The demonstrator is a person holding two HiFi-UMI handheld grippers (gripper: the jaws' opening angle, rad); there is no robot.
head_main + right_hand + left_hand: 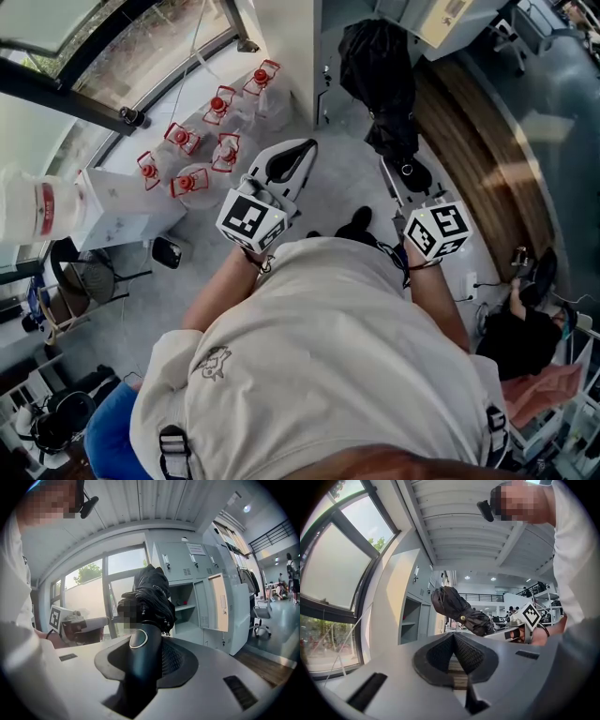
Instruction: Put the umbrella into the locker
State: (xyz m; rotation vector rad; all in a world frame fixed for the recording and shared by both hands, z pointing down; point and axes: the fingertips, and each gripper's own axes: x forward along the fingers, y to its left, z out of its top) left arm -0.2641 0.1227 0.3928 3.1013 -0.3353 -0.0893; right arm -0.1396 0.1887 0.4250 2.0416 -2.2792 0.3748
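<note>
A folded black umbrella (380,70) sticks out ahead of my right gripper (405,183), which is shut on its dark rounded handle (140,667). In the right gripper view the bundled canopy (151,597) rises past the jaws, in front of grey lockers (187,564); one compartment (185,606) stands open with its door (219,602) swung out. My left gripper (284,169) hangs to the left of the umbrella, shut, with nothing between its pads (461,651). The left gripper view shows the umbrella (459,611) and the right gripper (524,620) off to its right.
Several clear water jugs with red caps (211,141) stand on the floor by the window (333,573) at the left. A wooden floor strip (469,141) runs along the right. An office chair (262,613) stands right of the lockers. A black chair (84,277) sits lower left.
</note>
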